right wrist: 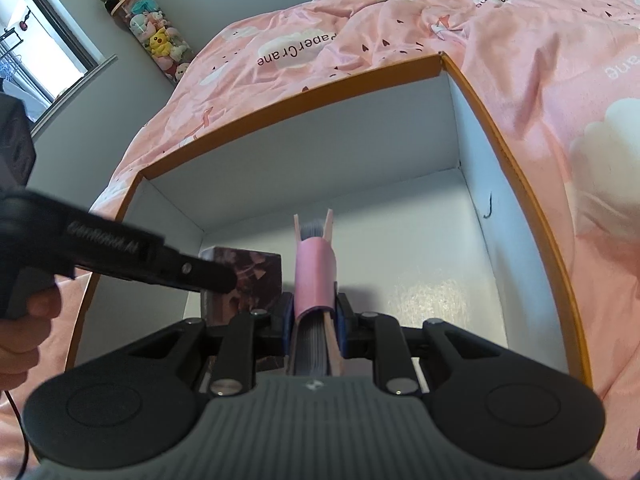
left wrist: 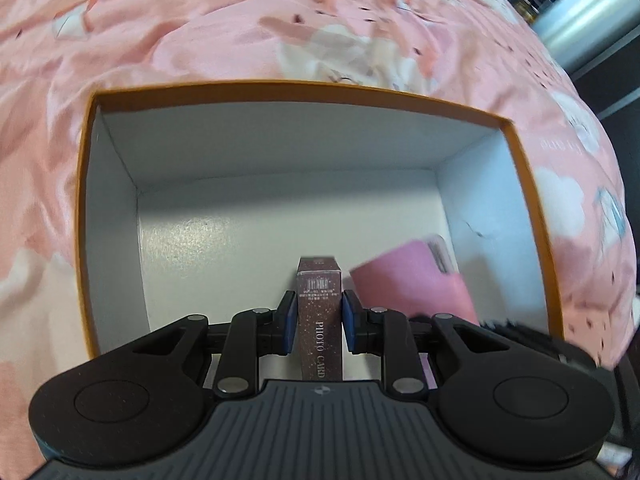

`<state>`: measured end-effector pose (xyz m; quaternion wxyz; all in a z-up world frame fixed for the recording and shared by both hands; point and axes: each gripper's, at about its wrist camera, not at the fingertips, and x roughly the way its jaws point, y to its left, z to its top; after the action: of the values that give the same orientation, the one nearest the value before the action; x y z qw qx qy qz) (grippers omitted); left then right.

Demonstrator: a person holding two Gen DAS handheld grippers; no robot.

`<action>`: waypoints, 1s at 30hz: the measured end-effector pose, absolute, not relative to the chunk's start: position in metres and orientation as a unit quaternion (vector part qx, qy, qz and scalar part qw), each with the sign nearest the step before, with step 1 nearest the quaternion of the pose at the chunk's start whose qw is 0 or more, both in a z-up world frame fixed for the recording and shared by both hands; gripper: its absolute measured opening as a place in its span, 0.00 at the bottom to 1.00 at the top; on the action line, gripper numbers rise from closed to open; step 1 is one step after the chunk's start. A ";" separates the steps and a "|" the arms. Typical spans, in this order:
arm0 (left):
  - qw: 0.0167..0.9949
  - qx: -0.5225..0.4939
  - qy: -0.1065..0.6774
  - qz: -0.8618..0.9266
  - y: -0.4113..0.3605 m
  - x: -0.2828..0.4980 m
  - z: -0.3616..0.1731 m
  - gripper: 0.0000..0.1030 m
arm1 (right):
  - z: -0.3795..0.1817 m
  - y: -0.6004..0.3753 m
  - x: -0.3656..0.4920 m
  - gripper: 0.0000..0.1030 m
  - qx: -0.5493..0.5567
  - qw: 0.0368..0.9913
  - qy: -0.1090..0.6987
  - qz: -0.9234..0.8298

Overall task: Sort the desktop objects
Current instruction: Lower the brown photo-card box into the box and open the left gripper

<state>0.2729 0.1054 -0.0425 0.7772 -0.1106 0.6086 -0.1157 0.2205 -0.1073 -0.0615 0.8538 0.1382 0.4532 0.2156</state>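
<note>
Holding card box (left wrist: 320,312), notebook (right wrist: 315,276), over orange box (left wrist: 304,88)

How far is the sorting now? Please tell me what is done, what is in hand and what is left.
Done: nothing lies loose in the orange-rimmed box yet; its white floor is bare. In hand: the left gripper is shut on the dark photo card box, and the right gripper is shut on the pink notebook; both are inside the box. Left: releasing both. Other objects to sort are not in view.
</note>
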 end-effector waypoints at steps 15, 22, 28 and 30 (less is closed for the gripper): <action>0.792 -0.001 0.608 -0.058 0.079 0.267 -0.059 0.40 | -0.065 -0.110 0.218 0.22 0.137 0.854 0.458 0.205; 0.794 0.075 0.602 -0.036 0.078 0.254 -0.063 0.44 | -0.066 -0.109 0.220 0.22 0.133 0.855 0.460 0.200; 0.818 0.100 0.564 -0.045 0.074 0.234 -0.046 0.44 | -0.065 -0.107 0.219 0.22 0.139 0.858 0.456 0.193; 0.829 0.090 0.550 -0.046 0.077 0.228 -0.032 0.44 | -0.065 -0.105 0.220 0.22 0.147 0.857 0.454 0.192</action>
<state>0.2277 0.0772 -0.0324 0.8291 0.0896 0.5500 -0.0456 0.2196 -0.1054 -0.0647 0.8574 0.1473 0.4543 0.1918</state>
